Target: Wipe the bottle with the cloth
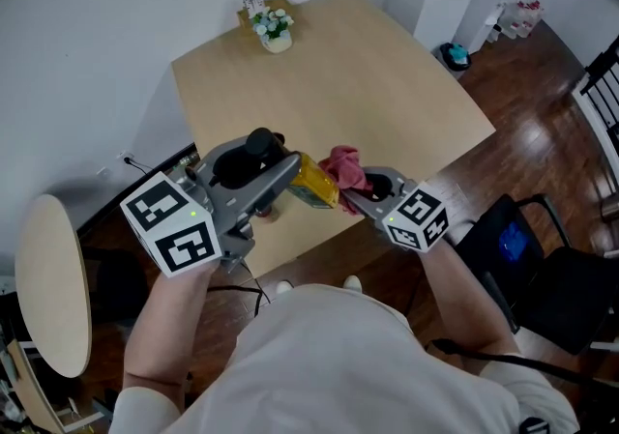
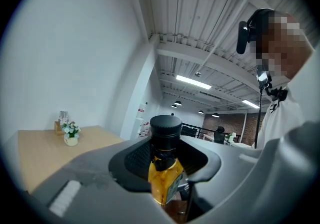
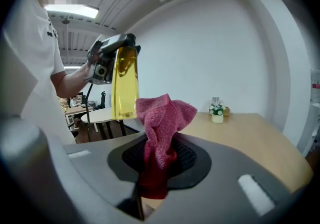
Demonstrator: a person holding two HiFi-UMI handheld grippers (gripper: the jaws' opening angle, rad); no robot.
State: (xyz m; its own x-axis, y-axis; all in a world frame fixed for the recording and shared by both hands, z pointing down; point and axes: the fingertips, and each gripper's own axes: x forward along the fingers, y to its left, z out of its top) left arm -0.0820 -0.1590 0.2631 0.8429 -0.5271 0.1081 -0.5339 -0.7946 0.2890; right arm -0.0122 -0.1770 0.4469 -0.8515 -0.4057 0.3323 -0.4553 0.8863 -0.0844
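Note:
My left gripper [image 1: 263, 178] is shut on the bottle [image 1: 314, 182], a bottle of yellow liquid with a black cap [image 1: 259, 142], held above the near edge of the table. In the left gripper view the bottle [image 2: 166, 177] stands between the jaws, cap [image 2: 166, 127] uppermost. My right gripper [image 1: 370, 192] is shut on a crumpled red cloth [image 1: 341, 165], whose free end lies right beside the bottle's base. From the right gripper view the cloth [image 3: 161, 123] rises out of the jaws, with the bottle [image 3: 124, 84] just left of its top. Contact between them cannot be told.
The light wooden table [image 1: 387, 84] carries a small pot of flowers [image 1: 275, 29] and a small holder at its far edge. A round side table [image 1: 46, 277] stands at the left. A dark chair [image 1: 542, 268] is on the wooden floor at the right.

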